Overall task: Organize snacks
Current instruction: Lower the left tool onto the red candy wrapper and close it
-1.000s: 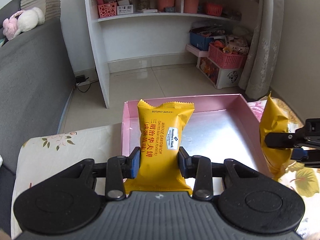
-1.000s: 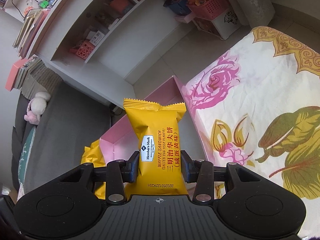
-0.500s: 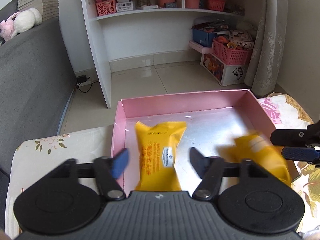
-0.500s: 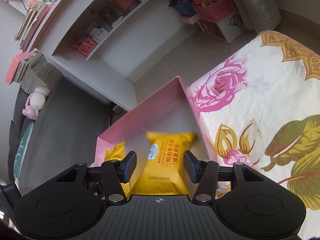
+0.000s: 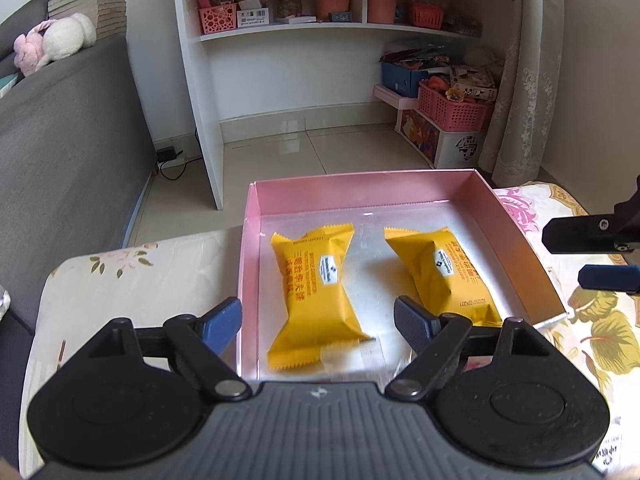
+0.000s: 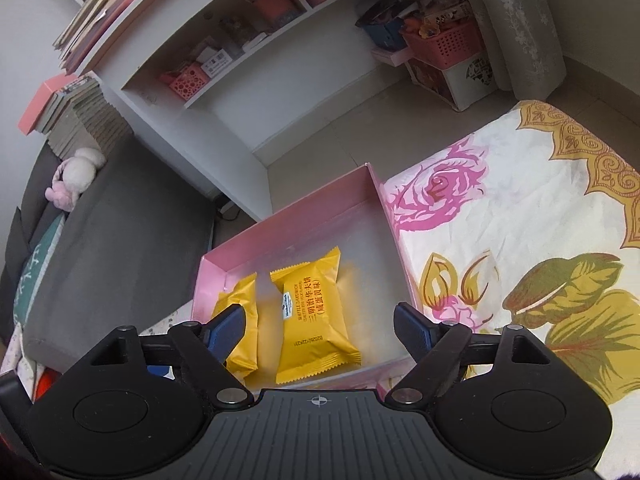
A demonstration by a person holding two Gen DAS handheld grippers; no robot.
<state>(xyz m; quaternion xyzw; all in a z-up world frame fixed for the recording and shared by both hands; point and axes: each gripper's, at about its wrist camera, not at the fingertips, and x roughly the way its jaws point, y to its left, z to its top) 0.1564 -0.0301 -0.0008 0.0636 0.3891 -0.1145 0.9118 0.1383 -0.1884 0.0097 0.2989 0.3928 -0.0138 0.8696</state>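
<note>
Two yellow waffle-sandwich snack packs lie flat inside the pink box (image 5: 360, 190). One snack pack (image 5: 318, 296) rests at the left of the box, the other snack pack (image 5: 444, 274) at the right. My left gripper (image 5: 318, 320) hovers above the left pack, jaws opening wide, pads clear of it. My right gripper (image 6: 318, 320) hangs over the right snack pack (image 6: 314, 316), jaws opening too, nothing pressed between them. The left snack pack (image 6: 240, 320) shows partly behind a finger. The right gripper's fingertips (image 5: 580, 236) reach in at the right edge of the left wrist view.
The pink box (image 6: 304, 216) sits on a floral cloth (image 6: 520, 220) covering the table. Beyond it are a tiled floor, a white shelf unit (image 5: 320, 28) with baskets and cups, a grey sofa (image 5: 60, 152), a pink basket (image 5: 452, 108) and a curtain.
Both grippers let go of their yellow packs, which dropped into the pink box and now lie flat. Both pairs of jaws spread wide and drew back a little.
</note>
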